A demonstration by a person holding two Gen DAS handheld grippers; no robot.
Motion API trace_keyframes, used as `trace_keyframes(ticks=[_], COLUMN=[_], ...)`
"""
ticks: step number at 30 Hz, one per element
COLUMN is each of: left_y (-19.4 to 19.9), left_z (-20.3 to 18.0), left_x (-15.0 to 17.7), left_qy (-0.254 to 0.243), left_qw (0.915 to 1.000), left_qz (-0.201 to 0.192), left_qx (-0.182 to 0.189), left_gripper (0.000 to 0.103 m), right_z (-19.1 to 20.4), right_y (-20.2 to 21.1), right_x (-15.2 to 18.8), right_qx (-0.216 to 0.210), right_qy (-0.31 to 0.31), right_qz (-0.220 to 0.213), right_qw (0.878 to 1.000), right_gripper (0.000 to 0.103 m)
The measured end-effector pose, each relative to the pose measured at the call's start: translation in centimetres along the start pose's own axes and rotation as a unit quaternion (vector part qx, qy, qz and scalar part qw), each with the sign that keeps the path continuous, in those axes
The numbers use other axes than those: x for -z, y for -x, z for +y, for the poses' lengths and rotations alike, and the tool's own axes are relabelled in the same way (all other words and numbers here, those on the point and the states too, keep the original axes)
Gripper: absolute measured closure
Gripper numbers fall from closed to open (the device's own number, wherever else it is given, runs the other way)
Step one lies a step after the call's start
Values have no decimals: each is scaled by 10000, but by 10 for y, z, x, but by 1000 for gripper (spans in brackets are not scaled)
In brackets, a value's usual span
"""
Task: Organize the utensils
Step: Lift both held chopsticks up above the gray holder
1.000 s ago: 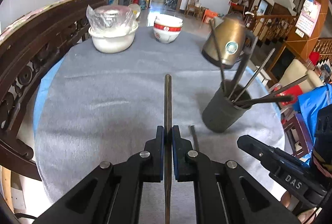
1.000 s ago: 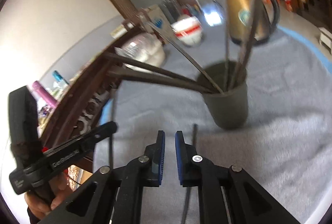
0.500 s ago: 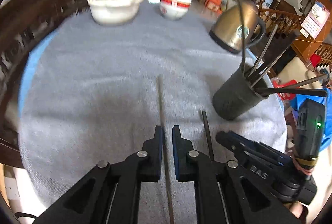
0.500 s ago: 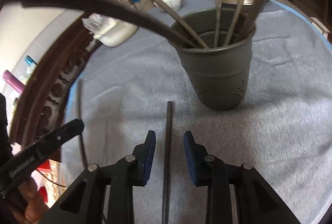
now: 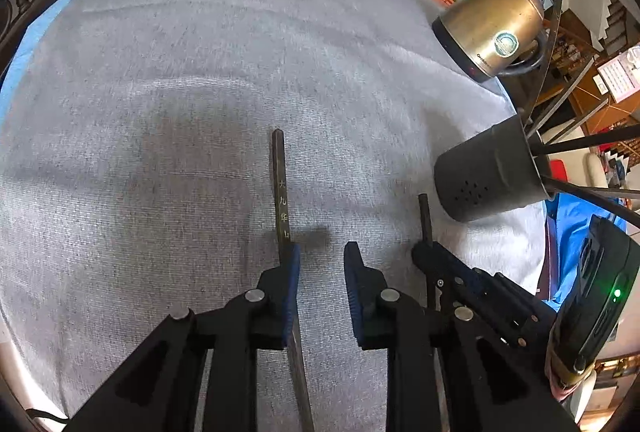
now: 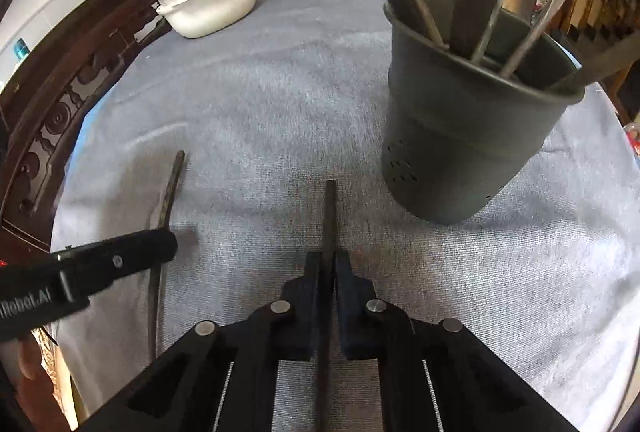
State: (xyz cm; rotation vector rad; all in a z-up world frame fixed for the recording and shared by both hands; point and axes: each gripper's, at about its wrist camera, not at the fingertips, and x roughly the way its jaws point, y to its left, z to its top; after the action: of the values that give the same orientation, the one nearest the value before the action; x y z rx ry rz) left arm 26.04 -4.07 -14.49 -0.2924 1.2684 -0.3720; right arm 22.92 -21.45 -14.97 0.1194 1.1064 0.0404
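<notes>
Right wrist view | our right gripper (image 6: 327, 268) fingers just clenched on a dark chopstick (image 6: 330, 216) lying on the cloth-covered surface (image 6: 280, 104) | left gripper (image 5: 320, 264) just released its chopstick (image 5: 280, 188) | thin, stiff, light, slippery: we'd pinch mid-shaft | holder (image 6: 460, 152) just beyond

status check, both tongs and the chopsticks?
Left tongs just opening, chopstick loose on the cloth. Right tongs just closed on second chopstick. Holder ahead, path clear.
</notes>
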Motion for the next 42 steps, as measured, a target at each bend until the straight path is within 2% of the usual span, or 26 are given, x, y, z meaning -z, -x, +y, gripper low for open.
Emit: trace_keyframes(ticks=[1, 2, 6, 11, 15, 17, 20, 22, 27, 28, 30, 32, 35, 37, 39, 42], left_y=[-3, -5, -7, 25, 37, 33, 21, 7, -24, -24, -25, -22, -4, 17, 49, 97], left_z=[0, 0, 5, -1, 14, 17, 17, 15, 7, 6, 8, 10, 7, 3, -6, -21], left_x=[1, 1, 5, 14, 3, -7, -27, -45, -65, -65, -65, -64, -55, -47, -37, -19], left_qy=[-24, -13, 12, -214, -27, 75, 153, 142, 20, -18, -128, -96, -156, -174, -278, -534], left_qw=[10000, 10000, 9999, 9987, 9990, 9991, 9987, 9973, 9960, 9955, 9945, 9945, 9945, 9955, 9949, 9895], left_qz=[36, 61, 25, -453, -449, -354, -258, -189, 155, 106, 138, 102, -199, -420, -742, -1256], left_qx=[-17, -49, -120, -116, -31, -241, -403, -689, -881, -941, -1034, -1035, -1014, -829, -628, -473], left_gripper=[88, 97, 101, 102, 102, 96, 74, 73, 73, 74, 95, 96, 96, 96, 97, 98], right_z=[-1, -2, -6, -6, -11, -12, -11, -12, -18, -19, -22, -23, -24, -24, -25, -27], right_y=[1, 4, 27, 66, 89, 95, 100, 104, 113, 114, 120, 128, 146, 160, 178, 209], right_x=[1, 4, 12, 14, 15, 14, 14, 16, 22, 23, 24, 25, 26, 28, 30, 32], right_qx=[-74, -133, -371, -612, -890, -937, -952, -980, -996, -1004, -1011, -1055, -1136, -1158, -1226, -1215], right_qy=[-24, -60, -64, 54, -62, -97, -113, -133, -153, -148, -130, -116, -73, -46, -33, -77], right_qz=[-25, -58, -412, -936, -1178, -1236, -1273, -1285, -1347, -1363, -1421, -1525, -1805, -2054, -2382, -3021], right_qw=[10000, 9999, 9984, 9937, 9890, 9878, 9872, 9868, 9857, 9854, 9846, 9826, 9770, 9718, 9634, 9455], right_gripper=[95, 95, 95, 96, 96, 96, 96, 96, 96, 96, 96, 96, 96, 96, 96, 96])
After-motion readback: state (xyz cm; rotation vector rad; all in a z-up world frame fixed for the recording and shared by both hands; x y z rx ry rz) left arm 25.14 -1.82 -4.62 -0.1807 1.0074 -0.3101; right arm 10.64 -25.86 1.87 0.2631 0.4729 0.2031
